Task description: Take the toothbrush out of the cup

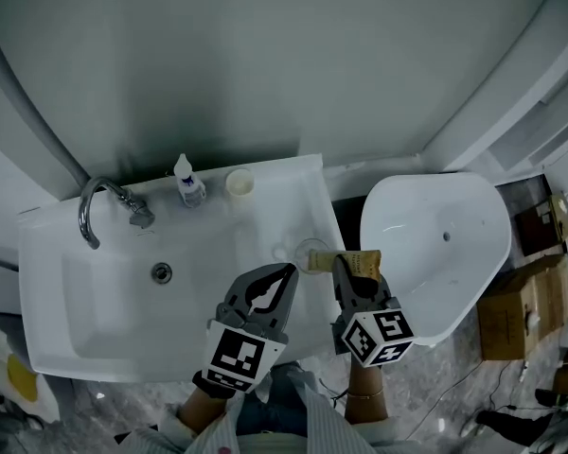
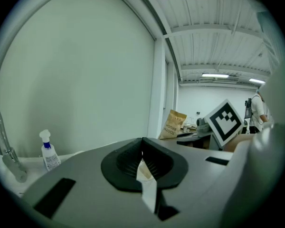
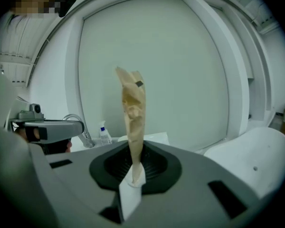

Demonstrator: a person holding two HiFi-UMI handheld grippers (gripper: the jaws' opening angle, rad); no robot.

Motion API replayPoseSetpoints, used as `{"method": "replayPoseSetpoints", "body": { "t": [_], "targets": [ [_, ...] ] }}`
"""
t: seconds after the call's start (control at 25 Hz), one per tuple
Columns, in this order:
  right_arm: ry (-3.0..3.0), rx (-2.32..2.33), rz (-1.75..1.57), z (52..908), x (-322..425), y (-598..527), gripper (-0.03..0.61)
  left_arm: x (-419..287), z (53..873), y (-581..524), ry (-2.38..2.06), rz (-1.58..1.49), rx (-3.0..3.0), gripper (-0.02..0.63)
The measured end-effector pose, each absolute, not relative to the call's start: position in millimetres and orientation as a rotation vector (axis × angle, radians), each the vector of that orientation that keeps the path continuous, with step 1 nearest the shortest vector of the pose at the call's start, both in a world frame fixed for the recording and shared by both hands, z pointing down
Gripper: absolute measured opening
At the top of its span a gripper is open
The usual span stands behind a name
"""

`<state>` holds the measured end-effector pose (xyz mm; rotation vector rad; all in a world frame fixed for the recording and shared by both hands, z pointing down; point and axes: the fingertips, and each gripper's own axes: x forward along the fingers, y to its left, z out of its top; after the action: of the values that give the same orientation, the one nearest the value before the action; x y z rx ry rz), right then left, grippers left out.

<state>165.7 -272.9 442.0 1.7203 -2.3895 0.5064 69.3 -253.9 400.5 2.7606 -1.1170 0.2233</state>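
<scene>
My right gripper [image 1: 346, 270] is shut on a toothbrush in a brown paper packet [image 1: 356, 261]; the packet stands up from between its jaws [image 3: 133, 122]. In the head view the packet lies just right of a clear cup [image 1: 309, 253] on the sink's right ledge, and I cannot tell whether it touches the cup. My left gripper [image 1: 287, 274] hovers over the sink's front right part, its tips together with nothing in them [image 2: 142, 148]. From the left gripper view the packet [image 2: 172, 125] shows beside the right gripper's marker cube [image 2: 224, 121].
A white sink [image 1: 76, 339] with a chrome tap [image 1: 97, 208] and a drain [image 1: 161, 272] fills the left. A small spray bottle [image 1: 187, 183] and a cream cup [image 1: 239, 182] stand on its back ledge. A white toilet [image 1: 435, 244] and cardboard boxes [image 1: 525, 305] sit to the right.
</scene>
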Motion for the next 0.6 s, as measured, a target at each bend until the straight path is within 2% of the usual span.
{"method": "replayPoseSetpoints", "body": {
  "t": [0.6],
  "targets": [
    [-2.607, 1.543, 0.43, 393.4, 189.9, -227.5, 0.046, 101.8, 364.1, -203.4, -1.374, 0.176, 2.721, 0.017]
  ]
}}
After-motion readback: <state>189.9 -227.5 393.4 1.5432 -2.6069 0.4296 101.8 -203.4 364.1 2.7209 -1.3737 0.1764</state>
